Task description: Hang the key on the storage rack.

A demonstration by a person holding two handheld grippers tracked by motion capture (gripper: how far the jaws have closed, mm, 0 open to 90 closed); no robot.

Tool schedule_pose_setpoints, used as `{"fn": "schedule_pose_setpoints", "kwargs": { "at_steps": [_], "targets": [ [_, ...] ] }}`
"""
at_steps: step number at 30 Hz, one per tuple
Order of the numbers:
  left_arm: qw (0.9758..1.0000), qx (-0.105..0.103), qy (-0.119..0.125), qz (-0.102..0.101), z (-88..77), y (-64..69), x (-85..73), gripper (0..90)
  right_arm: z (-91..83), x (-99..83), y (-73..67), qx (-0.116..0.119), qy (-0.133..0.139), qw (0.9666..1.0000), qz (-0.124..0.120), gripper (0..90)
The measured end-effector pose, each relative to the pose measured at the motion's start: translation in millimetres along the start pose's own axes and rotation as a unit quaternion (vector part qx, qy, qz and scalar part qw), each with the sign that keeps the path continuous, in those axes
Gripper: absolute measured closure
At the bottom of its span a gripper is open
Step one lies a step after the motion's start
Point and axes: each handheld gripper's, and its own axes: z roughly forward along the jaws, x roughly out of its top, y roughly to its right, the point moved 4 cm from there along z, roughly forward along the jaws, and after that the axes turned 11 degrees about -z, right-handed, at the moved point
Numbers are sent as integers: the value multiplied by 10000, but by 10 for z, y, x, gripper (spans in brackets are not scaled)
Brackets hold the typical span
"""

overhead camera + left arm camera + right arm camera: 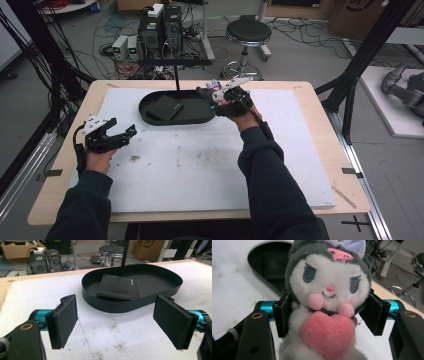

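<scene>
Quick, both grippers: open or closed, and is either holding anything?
Left gripper: open, jaws wide apart, nothing between them.
Right gripper: closed on the plush toy, by the black tray.

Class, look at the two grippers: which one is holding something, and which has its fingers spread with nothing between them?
The right gripper holds a plush toy by the black tray. The left gripper is open, fingers apart over the white mat.
</scene>
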Motion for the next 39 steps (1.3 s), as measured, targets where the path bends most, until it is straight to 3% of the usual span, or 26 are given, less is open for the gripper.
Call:
{"fn": "schedule_pose_setpoints", "kwargs": {
  "at_steps": [7, 14, 20, 23, 29, 33, 35, 37, 39],
  "targets": [
    [10000, -26, -11, -11, 0, 0, -2, 197, 23, 272, 191, -23, 219, 9998, -16, 346],
    [10000, -25, -20, -16, 7, -7, -6, 197, 137, 475, 286, -76, 130, 9998, -121, 346],
    [10000, -29, -15, -17, 8, -16, -5, 197, 216, 640, 342, -153, 214, 9996, -48, 346],
    [10000, -34, -17, -22, 9, -11, -6, 198, 250, 685, 380, -330, 201, 9992, 28, 346],
    [10000, -22, -16, -29, 3, -23, -4, 198, 264, 632, 495, -669, 53, 9975, 222, 346],
    [10000, -8, -11, -10, 4, -18, -5, 200, 283, 534, 536, -993, -407, 9942, 90, 347],
    [10000, -19, -23, -1, 3, -14, -5, 200, 345, 418, 519, -941, -631, 9935, 100, 351],
    [10000, -16, -24, -6, 5, -9, -6, 200, 428, 300, 470, -937, -860, 9919, -38, 354],
    [10000, -22, -26, -4, 5, -5, -6, 200, 517, 196, 418, -774, -968, 9923, 52, 359]
  ]
}}
